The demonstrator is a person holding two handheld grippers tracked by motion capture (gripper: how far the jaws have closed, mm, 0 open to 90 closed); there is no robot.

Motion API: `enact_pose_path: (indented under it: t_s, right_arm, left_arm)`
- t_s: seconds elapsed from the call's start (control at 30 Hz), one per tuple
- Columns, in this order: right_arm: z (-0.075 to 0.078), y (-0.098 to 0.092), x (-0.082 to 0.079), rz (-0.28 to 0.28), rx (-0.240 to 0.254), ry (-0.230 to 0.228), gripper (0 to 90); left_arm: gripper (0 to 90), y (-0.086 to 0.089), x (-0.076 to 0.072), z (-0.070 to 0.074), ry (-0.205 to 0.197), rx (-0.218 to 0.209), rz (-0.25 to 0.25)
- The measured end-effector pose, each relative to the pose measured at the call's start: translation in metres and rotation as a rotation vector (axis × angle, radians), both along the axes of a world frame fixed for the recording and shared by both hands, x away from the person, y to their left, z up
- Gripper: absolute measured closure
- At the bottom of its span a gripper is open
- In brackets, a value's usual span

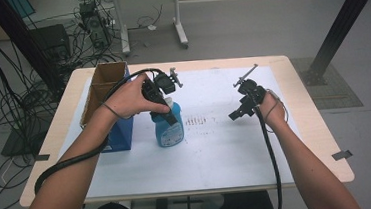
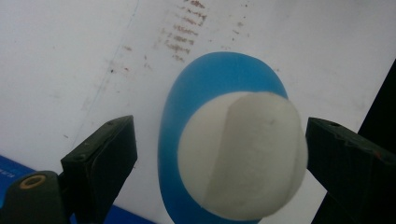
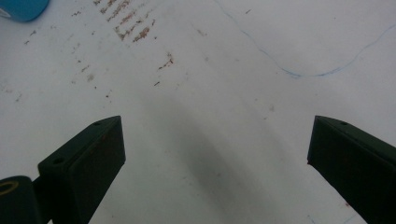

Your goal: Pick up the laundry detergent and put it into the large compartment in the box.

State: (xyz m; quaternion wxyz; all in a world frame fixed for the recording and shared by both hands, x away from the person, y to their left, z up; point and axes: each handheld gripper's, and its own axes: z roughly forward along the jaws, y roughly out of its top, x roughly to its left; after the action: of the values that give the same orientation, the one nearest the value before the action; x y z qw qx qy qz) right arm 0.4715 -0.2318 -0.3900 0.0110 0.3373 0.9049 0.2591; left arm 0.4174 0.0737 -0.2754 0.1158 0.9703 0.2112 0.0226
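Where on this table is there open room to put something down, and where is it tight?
Free: the white sheet between the blue bottle and the near table edge, and the stretch between bottle and right gripper, bare but for faint brown marks. Crowded: the far left corner, where the cardboard box, a blue box, the bottle and the left gripper bunch together.

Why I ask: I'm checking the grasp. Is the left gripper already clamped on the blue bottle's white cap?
No: in the left gripper view the left gripper straddles the white cap of the blue bottle, with gaps on both sides.
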Motion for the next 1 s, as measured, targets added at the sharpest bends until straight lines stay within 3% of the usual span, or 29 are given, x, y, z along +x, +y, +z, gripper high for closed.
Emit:
enact_pose_path:
  t_s: [1.0]
  right_arm:
    - [-0.0003,0.0002,0.0004,0.001,-0.001,0.001,3.9]
  left_arm:
    - [10.9,0.0001,0.0003,-0.0025,0.002,0.001,0.001]
